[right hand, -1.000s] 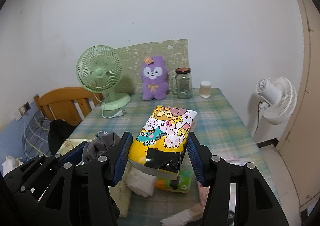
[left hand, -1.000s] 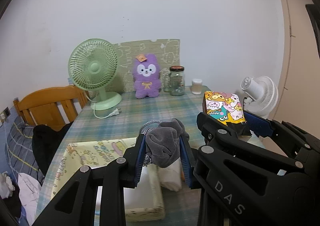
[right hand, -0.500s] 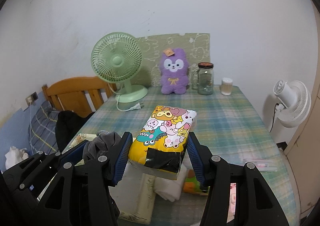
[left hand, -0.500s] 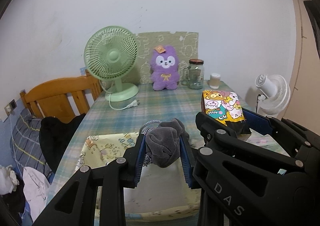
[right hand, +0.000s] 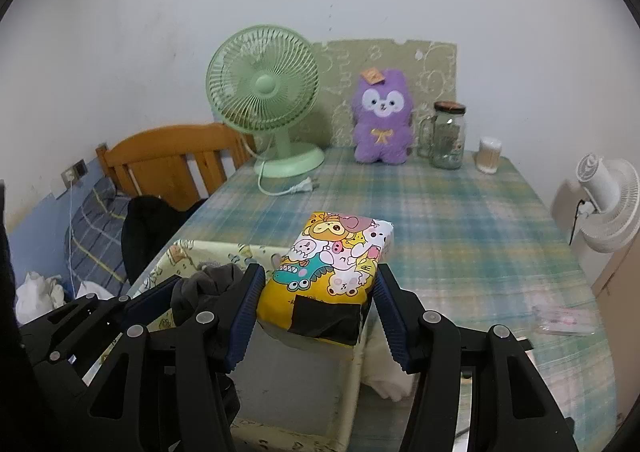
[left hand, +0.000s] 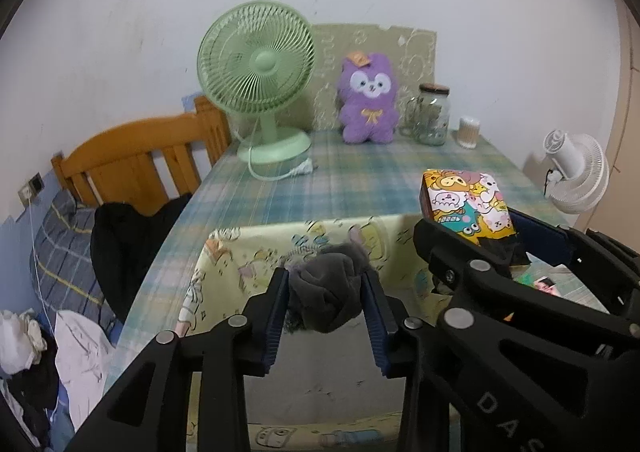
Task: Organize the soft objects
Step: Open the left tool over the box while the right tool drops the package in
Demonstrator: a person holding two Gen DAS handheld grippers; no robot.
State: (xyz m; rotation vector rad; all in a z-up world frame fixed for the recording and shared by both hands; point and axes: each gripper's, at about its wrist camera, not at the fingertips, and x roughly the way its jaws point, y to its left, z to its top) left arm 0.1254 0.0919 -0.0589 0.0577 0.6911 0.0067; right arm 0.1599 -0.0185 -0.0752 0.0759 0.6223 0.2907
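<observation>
Grey sock bundle (left hand: 329, 292) between the left gripper (left hand: 326, 316) pads, jaws just easing wider, seemingly still touching it, over the yellow fabric bin (left hand: 248, 256) at the table (right hand: 460, 220) near edge, cartoon tissue pack (right hand: 336, 268) clamped in the right gripper (right hand: 316, 312) above the bin's right side.

Each hand-held gripper, the left (left hand: 326, 306) and the right (right hand: 318, 306), was matte black with silver rivets, blue ribbed pads (left hand: 276, 316), and "DAS" lettering.

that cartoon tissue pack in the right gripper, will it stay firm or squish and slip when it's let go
The cartoon tissue pack probably squishes: its wrapper looks soft and puckered between the right gripper pads. Likely light for its bulk. The glossy film could slip, though the flat shape shouldn't roll once dropped in the fabric bin.
</observation>
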